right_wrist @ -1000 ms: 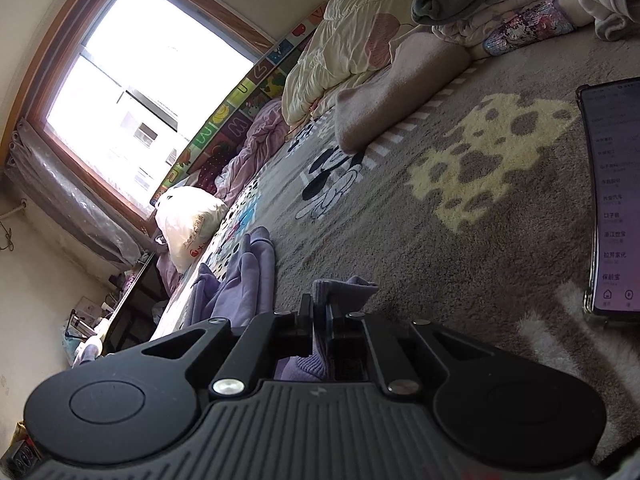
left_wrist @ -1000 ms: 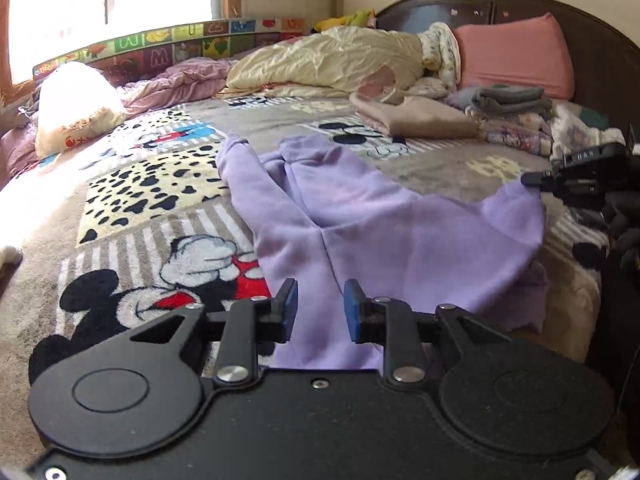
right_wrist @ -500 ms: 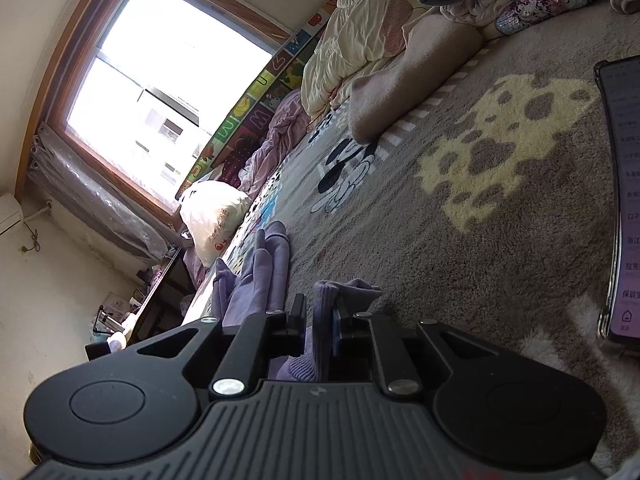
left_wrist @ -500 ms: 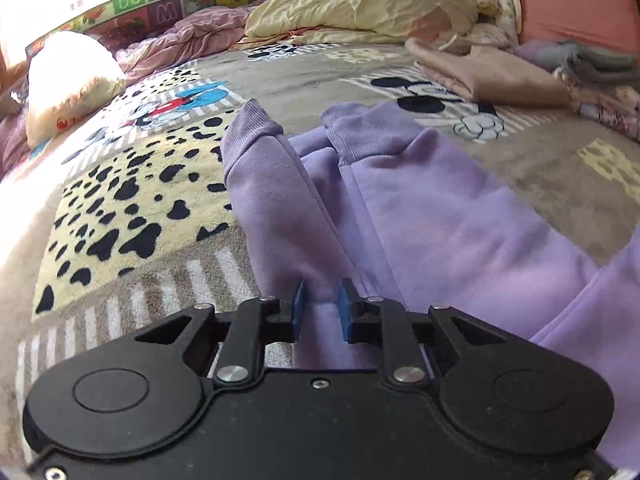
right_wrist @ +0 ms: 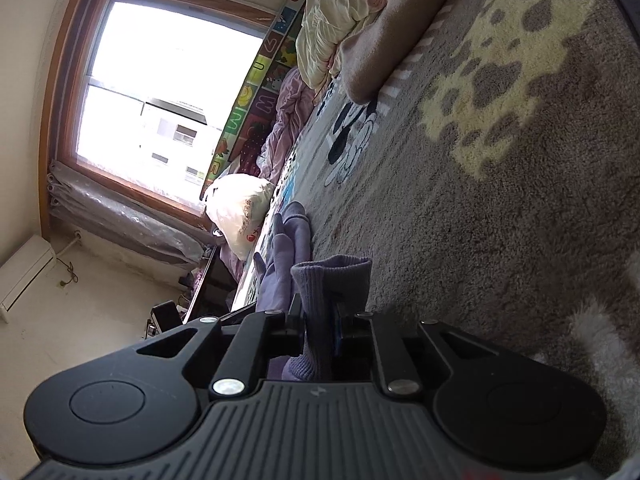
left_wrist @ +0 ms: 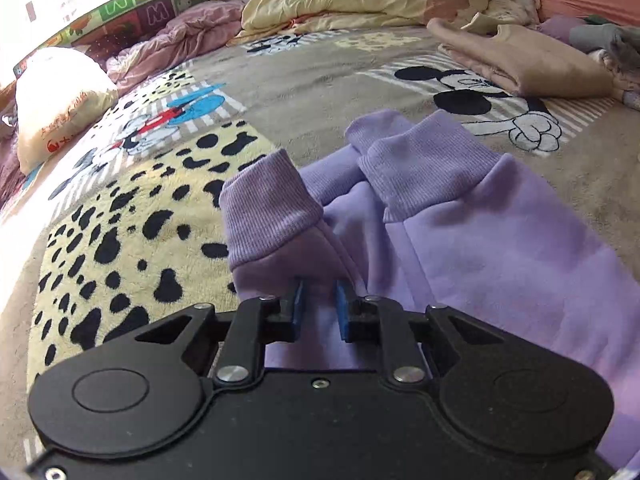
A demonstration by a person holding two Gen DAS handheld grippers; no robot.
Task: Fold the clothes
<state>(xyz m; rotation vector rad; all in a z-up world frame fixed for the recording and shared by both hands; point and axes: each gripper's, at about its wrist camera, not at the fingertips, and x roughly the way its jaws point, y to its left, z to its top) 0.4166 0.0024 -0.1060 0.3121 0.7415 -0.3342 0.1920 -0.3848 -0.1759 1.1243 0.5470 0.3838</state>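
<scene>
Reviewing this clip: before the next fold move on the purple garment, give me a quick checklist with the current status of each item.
1. Right gripper shut on the garment's ribbed hem: ok.
2. Left gripper closed on the purple garment: not ok; jaws stand apart with fabric between the pads.
3. Left gripper placed just behind the near cuff: ok.
4. Garment lying flat: not ok; cuffs bunched, folds showing.
5. Blanket bare beyond the cuffs for the fold: ok.
6. Whole garment outline visible: cannot tell.

Black grippers, blue pads (left_wrist: 298, 300), silver screws
</scene>
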